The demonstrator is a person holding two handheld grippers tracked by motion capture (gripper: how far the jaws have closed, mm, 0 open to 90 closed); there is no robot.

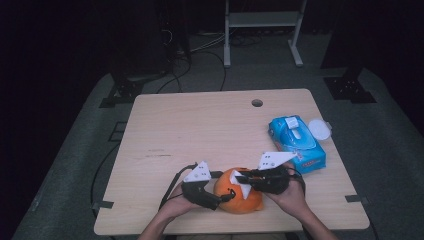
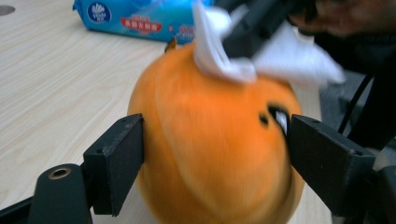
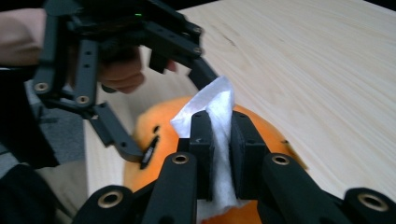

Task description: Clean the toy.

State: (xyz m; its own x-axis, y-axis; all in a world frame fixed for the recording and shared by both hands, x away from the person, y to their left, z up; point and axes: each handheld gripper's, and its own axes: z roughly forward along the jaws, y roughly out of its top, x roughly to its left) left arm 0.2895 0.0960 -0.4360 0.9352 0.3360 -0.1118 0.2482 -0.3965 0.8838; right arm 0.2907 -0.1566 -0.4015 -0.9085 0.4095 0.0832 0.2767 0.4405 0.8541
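High view looks down; both gripper views closely share the pumpkin (image 2: 215,140).

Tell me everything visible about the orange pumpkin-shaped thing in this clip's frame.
The orange pumpkin is round, smooth and softly ribbed, with a small stem nub on top and black face-like marks on one side. It sits on the wooden table near the front edge. The left gripper has a jaw on either side of it; whether they press it is unclear. The right gripper holds a white tissue against its top.
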